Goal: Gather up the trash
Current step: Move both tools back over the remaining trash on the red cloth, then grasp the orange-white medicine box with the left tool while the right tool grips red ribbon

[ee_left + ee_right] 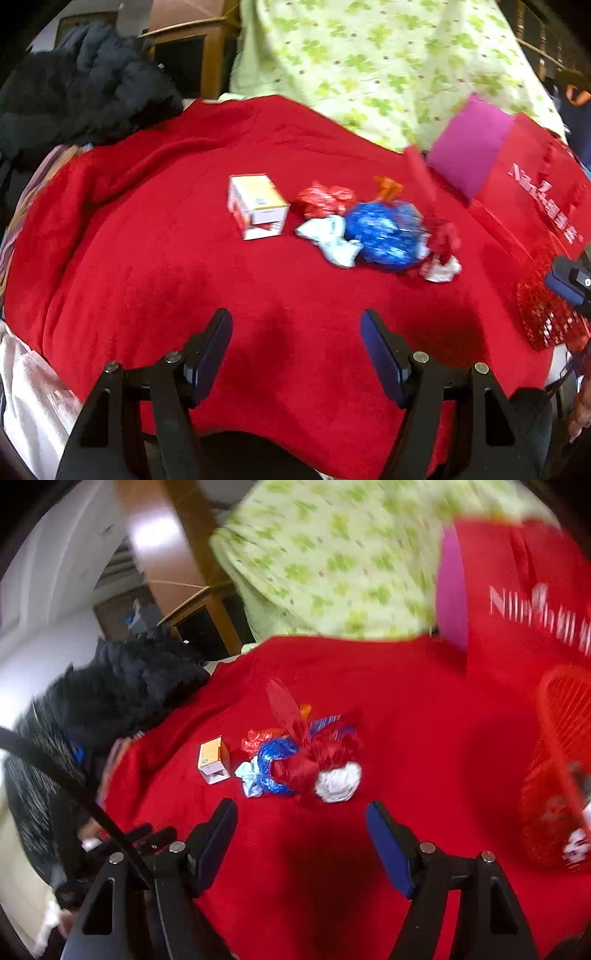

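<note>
A heap of trash lies on a red blanket (pixel 166 266): a small orange and white box (pixel 256 205), a crumpled red wrapper (pixel 325 199), a pale blue wrapper (pixel 332 238), a shiny blue wrapper (pixel 388 232) and a white wad (pixel 441 269). The right wrist view shows the same box (pixel 213 760), blue wrapper (pixel 273 768) and white wad (pixel 338 782). My left gripper (pixel 295 328) hangs open short of the heap, nothing between its fingers. My right gripper (pixel 301 818) is also open and empty, just short of the white wad.
A red mesh basket (pixel 557 775) stands at the right, with a red paper bag (pixel 532 192) behind it. Dark clothing (pixel 85 92) is piled at the left. A green patterned quilt (pixel 369 55) lies behind the blanket.
</note>
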Available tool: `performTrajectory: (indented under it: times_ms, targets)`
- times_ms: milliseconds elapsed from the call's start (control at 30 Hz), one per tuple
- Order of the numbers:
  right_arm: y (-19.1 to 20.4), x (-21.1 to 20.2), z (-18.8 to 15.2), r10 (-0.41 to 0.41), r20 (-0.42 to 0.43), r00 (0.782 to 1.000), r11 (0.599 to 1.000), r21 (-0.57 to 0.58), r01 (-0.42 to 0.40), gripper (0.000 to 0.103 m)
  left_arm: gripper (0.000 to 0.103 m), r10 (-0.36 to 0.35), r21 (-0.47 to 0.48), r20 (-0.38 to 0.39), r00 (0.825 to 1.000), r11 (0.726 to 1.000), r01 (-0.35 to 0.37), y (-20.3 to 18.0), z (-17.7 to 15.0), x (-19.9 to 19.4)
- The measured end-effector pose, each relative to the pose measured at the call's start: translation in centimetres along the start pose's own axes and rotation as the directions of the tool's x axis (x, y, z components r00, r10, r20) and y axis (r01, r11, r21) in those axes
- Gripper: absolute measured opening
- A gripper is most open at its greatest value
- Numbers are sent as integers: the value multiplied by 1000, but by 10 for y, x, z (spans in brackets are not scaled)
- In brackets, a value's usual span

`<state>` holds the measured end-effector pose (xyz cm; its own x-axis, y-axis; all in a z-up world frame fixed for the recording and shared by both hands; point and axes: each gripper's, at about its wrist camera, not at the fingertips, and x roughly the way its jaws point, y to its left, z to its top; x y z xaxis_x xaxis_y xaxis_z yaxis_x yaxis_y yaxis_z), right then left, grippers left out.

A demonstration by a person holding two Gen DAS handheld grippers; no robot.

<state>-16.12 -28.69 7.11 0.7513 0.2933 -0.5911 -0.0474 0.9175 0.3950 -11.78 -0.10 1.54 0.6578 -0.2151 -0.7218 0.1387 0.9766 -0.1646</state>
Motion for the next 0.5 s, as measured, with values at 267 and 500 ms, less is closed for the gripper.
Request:
performTrajectory:
  times_ms: [267,500]
  targets:
    - [-30,63,24,114,-54,992,978,181,-103,72,73,20,-37,-4,1000,999,-20,25,38,24]
    - [-48,132,47,145,-117,983,941,322,-100,70,73,6,-106,-21,1000,994,-8,40,85,60]
